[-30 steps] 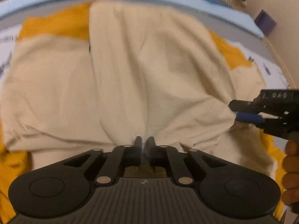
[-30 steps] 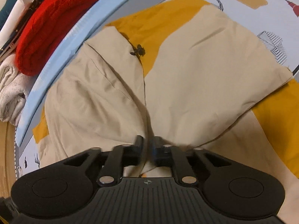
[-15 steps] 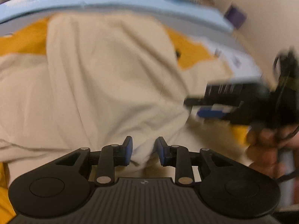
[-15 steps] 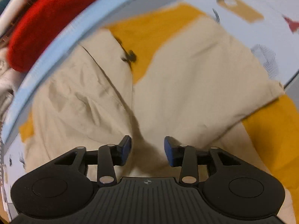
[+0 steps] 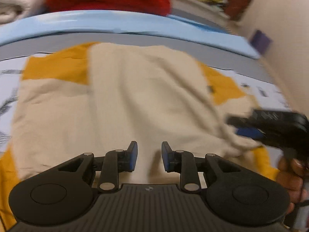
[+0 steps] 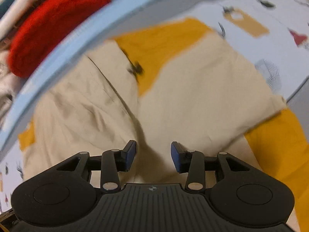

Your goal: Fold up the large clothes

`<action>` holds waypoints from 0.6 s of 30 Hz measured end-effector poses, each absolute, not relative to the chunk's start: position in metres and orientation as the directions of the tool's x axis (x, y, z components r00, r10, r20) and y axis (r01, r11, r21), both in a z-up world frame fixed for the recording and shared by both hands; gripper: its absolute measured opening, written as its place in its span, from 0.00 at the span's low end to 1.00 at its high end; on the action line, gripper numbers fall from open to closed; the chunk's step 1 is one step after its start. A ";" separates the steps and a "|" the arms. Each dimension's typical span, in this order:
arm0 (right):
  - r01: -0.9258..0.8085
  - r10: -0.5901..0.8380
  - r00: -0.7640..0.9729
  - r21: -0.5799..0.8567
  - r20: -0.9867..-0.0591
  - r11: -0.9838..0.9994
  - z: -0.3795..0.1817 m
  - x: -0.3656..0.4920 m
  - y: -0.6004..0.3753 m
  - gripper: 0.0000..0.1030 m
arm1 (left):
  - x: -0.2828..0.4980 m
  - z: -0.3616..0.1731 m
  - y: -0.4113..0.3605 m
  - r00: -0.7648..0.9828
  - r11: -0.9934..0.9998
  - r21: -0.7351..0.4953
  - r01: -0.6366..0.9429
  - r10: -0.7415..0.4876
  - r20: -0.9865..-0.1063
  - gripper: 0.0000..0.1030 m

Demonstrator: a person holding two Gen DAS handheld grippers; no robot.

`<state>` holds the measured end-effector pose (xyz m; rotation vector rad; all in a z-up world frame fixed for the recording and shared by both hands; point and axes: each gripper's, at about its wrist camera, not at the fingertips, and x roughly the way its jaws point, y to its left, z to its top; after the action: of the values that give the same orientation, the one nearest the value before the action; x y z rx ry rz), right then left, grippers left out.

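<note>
1. The beige cloth [image 5: 135, 104] lies spread on a yellow sheet [image 5: 56, 67] on the bed, near the light blue edge [image 5: 96, 23] at the far side.
2. In the left view one folded strip of the cloth runs long, from the gripper up toward the blue edge.
3. The left gripper [image 5: 149, 155] has its jaws apart and holds nothing. The cloth is just under it.
4. The right gripper [image 6: 153, 155] is wide too, with nothing in it.
5. Only the left view shows the other gripper from the side, at the cloth's right corner.
6. Only the right view shows a small dark knot [image 6: 136, 69] on the cloth and the printed sheet [image 6: 260, 19] clearly.
7. Both views show a red knit thing [image 6: 54, 25] past the blue edge.
</note>
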<state>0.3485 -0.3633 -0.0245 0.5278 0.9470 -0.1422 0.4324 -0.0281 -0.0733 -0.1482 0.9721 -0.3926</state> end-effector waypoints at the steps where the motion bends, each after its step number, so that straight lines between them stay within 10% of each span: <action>1: 0.300 0.133 0.616 0.387 -0.777 0.872 -0.017 0.347 -0.360 0.42 | 0.431 -0.080 -0.035 0.461 0.907 -0.317 0.277 -0.415 -0.784 0.31; 5: 0.277 0.214 0.494 0.386 -0.843 0.880 -0.035 0.349 -0.352 0.44 | 0.425 -0.111 -0.056 0.352 0.932 -0.195 0.307 -0.301 -0.886 0.39; 9: 0.327 0.157 0.460 0.331 -0.874 0.885 -0.034 0.339 -0.360 0.43 | 0.417 -0.065 -0.040 0.495 0.937 -0.196 0.291 -0.322 -0.807 0.38; 18: 0.031 0.056 0.865 0.164 -0.498 0.986 0.104 0.248 -0.361 0.44 | 0.320 0.030 0.004 0.807 0.952 -0.054 0.302 -0.286 -0.517 0.47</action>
<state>0.2479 -0.3611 0.1043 0.1694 0.5252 0.0133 0.3196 0.0045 0.0304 0.0310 0.5479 -0.3143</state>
